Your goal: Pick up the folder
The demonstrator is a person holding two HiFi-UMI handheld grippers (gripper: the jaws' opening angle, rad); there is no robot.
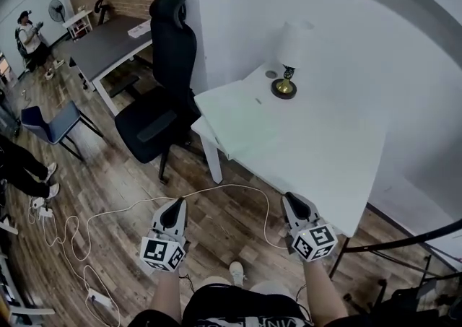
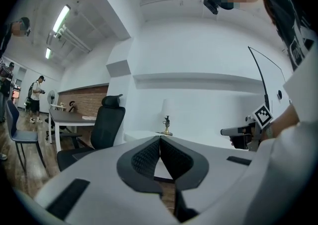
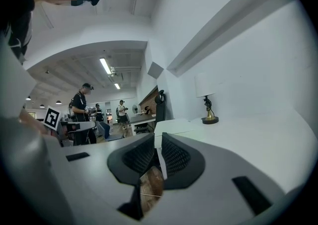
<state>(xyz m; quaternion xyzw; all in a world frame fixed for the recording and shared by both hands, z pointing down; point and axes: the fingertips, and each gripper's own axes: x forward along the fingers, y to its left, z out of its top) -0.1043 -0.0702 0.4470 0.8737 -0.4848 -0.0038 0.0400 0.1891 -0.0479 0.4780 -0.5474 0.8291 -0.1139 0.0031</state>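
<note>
Left gripper (image 1: 175,208), right gripper (image 1: 291,200) closed; folder (image 1: 242,120) on table (image 1: 339,167), lamp (image 1: 287,66), chair (image 1: 160,105) near.

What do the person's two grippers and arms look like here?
The left gripper and right gripper match: pale grey bodies tapering to black pointed jaws, whose inner pads carry a fine grid texture. Each bears a white cube printed with black square markers at its rear. The forearms are uncovered, with no sleeves reaching them; the person wears a dark shirt with white print.
</note>
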